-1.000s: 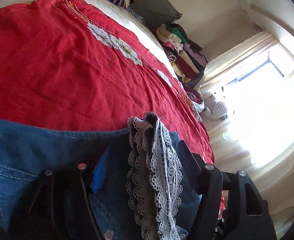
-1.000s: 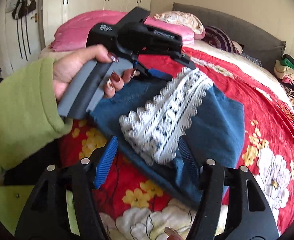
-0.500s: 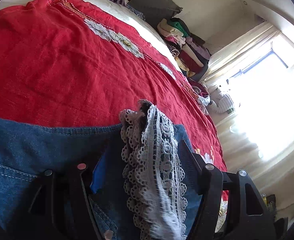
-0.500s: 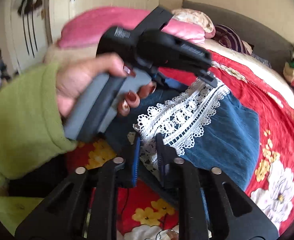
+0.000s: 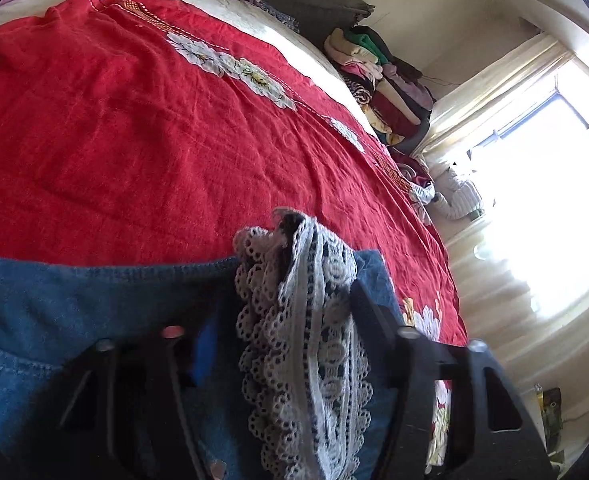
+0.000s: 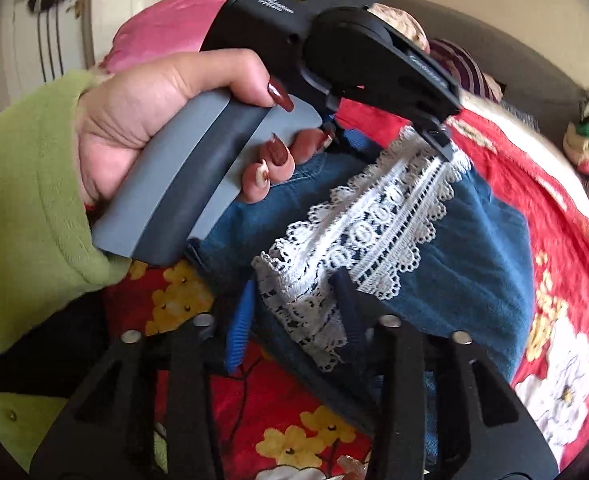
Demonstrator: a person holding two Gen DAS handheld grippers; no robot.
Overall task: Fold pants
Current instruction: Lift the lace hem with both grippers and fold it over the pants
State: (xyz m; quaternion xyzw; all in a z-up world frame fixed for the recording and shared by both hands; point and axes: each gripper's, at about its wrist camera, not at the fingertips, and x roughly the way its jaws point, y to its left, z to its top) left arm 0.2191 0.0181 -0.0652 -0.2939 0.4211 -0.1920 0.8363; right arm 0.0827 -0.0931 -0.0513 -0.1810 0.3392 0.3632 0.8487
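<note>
Pants (image 6: 474, 240): blue denim, matte weave with stitched seams, lying folded on the bed between both grippers.
Lace trim (image 6: 378, 232): white openwork band with scalloped edges, sewn along the denim hem.
Bedspread (image 5: 134, 120): red crinkled cloth with white flower appliqués.
Left gripper (image 5: 278, 340): black frame, blue pad; jaws have just been closing, lace and denim bunched between them, apparently clamped, though the contact is shadowed.
Right gripper (image 6: 294, 312): jaws have just been opening slightly; ribbed blue pads pinch the lace end.
Left hand (image 6: 142, 120): wraps the grey moulded handle; green fleece sleeve (image 6: 18, 208).
</note>
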